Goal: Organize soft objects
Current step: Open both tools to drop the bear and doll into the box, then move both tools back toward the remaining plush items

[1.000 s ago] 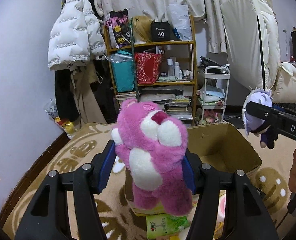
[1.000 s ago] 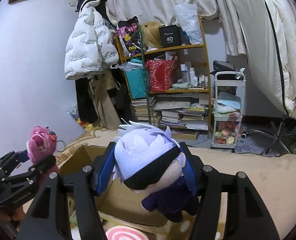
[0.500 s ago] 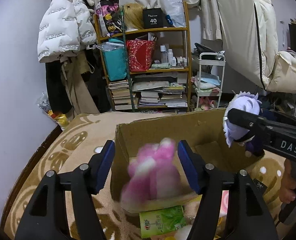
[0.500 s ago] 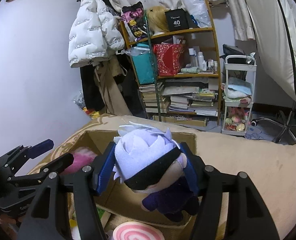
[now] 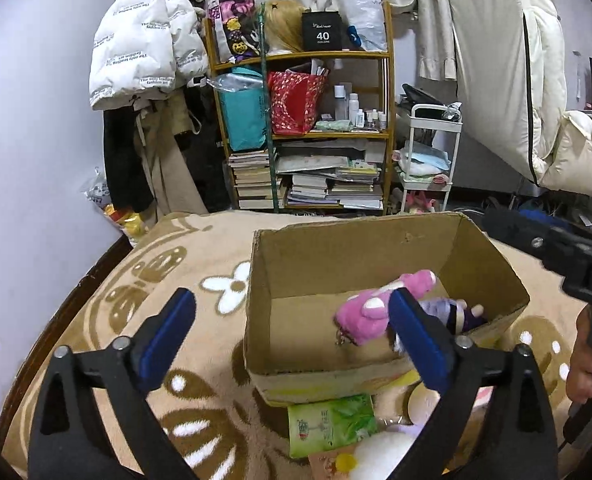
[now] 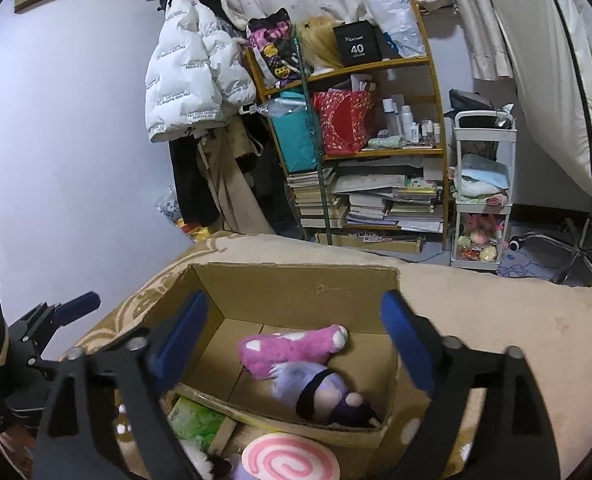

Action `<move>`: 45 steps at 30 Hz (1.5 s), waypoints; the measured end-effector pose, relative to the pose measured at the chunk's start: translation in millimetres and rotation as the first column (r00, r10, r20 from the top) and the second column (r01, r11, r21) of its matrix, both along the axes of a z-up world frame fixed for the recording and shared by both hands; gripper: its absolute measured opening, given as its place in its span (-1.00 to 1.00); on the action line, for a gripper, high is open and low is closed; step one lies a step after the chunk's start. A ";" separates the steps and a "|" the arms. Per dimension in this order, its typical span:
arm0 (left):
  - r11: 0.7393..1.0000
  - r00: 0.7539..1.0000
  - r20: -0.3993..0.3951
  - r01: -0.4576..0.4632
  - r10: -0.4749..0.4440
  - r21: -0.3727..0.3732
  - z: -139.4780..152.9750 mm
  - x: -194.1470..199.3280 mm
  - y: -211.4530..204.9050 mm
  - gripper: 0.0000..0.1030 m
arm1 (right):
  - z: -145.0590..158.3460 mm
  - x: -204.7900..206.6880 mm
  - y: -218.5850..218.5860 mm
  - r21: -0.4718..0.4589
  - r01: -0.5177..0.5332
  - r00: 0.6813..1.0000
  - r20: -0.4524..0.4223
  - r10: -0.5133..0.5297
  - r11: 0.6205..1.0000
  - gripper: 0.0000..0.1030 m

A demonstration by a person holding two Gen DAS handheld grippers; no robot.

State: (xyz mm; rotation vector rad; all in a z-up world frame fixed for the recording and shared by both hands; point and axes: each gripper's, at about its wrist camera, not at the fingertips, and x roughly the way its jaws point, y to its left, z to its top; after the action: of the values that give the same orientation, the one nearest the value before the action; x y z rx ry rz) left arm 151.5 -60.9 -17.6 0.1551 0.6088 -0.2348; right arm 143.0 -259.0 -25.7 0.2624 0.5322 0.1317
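An open cardboard box [image 5: 336, 256] [image 6: 296, 284] stands on the beige patterned blanket. Inside lie a pink plush bear [image 5: 370, 314] [image 6: 291, 346] and a purple-haired doll with a black blindfold [image 6: 324, 392] [image 5: 456, 314], side by side. My left gripper [image 5: 296, 332] is open and empty, just in front of the box's near wall. My right gripper [image 6: 296, 328] is open and empty above the box's near edge. The left gripper also shows at the left edge of the right wrist view [image 6: 59, 312].
A green packet [image 5: 330, 424] [image 6: 195, 416], a pink-swirl cushion [image 6: 289, 458] and white plush items [image 5: 380, 458] lie in front of the box. A wooden bookshelf [image 5: 308, 128], a white trolley [image 5: 428, 160] and hanging coats [image 5: 143, 48] stand behind.
Both grippers opened and dropped their toys: the pink bear fell from the left gripper into the box, then the blindfolded doll fell from the right gripper beside it.
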 end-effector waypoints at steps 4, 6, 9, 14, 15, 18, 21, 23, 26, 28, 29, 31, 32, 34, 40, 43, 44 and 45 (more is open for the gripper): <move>1.000 1.000 -0.021 -0.013 0.013 -0.001 3.6 -7.4 4.2 0.94 | 7.1 -10.5 0.6 -0.025 0.003 1.000 0.008 -0.003 1.000 1.00; 1.000 1.000 -0.018 -0.022 0.022 0.000 5.9 -12.6 6.8 0.97 | 9.3 -14.2 0.8 -0.041 0.006 1.000 0.001 -0.006 0.999 1.00; 1.000 0.999 -0.023 -0.030 0.030 -0.004 8.1 -22.6 9.8 0.98 | 10.6 -23.6 0.5 -0.036 0.011 1.000 -0.009 -0.012 0.999 1.00; 0.999 0.999 -0.017 -0.038 0.038 0.005 9.2 -41.7 10.4 0.99 | 13.6 -40.3 1.5 -0.040 0.019 1.000 -0.023 -0.020 0.999 1.00; 0.999 0.999 -0.023 -0.034 0.034 0.008 9.1 -45.0 9.9 0.99 | 13.8 -43.3 1.1 -0.040 0.023 0.999 -0.027 -0.024 0.999 1.00; 1.000 0.999 -0.033 -0.026 0.027 0.008 10.1 -54.7 8.9 0.99 | 14.6 -53.1 -1.2 -0.035 0.058 0.998 -0.036 -0.059 0.998 1.00; 1.000 0.999 -0.049 -0.002 0.003 0.021 12.0 -65.5 5.8 0.99 | 14.8 -60.8 -3.8 -0.019 0.070 0.996 -0.048 -0.070 0.997 1.00; 0.999 0.999 -0.052 0.018 -0.015 0.050 12.6 -71.5 2.1 0.99 | 15.1 -65.4 -6.3 -0.005 0.072 0.996 -0.055 -0.072 0.997 1.00; 0.997 0.998 -0.051 0.025 -0.021 0.079 11.7 -79.0 -1.9 0.99 | 15.9 -70.3 -7.7 0.003 0.076 0.995 -0.061 -0.076 0.997 1.00; 0.996 0.998 -0.065 0.030 -0.025 0.081 9.4 -81.4 -2.8 0.99 | 14.6 -72.1 -6.9 0.009 0.076 0.995 -0.070 -0.075 0.997 1.00; 0.996 0.997 -0.072 0.032 -0.026 0.080 9.1 -80.8 -2.8 0.99 | 13.6 -72.2 -6.3 0.010 0.074 0.994 -0.075 -0.073 0.997 1.00; 0.996 0.996 -0.089 0.035 -0.028 0.078 6.1 -80.5 -2.4 0.99 | 9.6 -72.0 -5.0 0.002 0.065 0.994 -0.092 -0.065 0.998 1.00; 0.996 0.995 -0.094 0.035 -0.028 0.076 4.9 -80.3 -2.8 0.99 | 6.7 -71.6 -4.4 -0.001 0.060 0.993 -0.103 -0.060 0.998 1.00; 0.996 0.995 -0.099 0.040 -0.032 0.077 1.9 -79.4 -2.8 0.99 | 1.9 -68.7 -4.6 -0.001 0.052 0.991 -0.126 -0.052 0.999 1.00; 0.995 0.992 -0.124 0.050 -0.039 0.087 -8.6 -72.1 -7.6 0.99 | -15.6 -60.3 -2.3 0.000 0.036 0.982 -0.185 -0.036 0.999 1.00; 0.996 0.988 -0.149 0.054 -0.042 0.074 -13.0 -67.1 -8.5 0.99 | -22.6 -55.5 1.6 -0.009 0.026 0.978 -0.208 -0.027 1.000 1.00; 0.996 0.987 -0.157 0.055 -0.044 0.071 -14.2 -65.2 -8.9 0.99 | -25.4 -53.5 3.4 -0.009 0.022 0.976 -0.218 -0.023 1.000 1.00; 0.996 0.986 -0.163 0.056 -0.044 0.070 -15.2 -63.3 -9.7 0.99 | -28.1 -51.7 4.5 -0.008 0.020 0.974 -0.228 -0.021 1.000 1.00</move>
State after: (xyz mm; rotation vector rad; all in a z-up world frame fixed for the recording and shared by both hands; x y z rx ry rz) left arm 88.1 -70.7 -32.8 0.2245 0.7756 -0.2753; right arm 91.2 -254.5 -53.8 0.2795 0.7575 0.0807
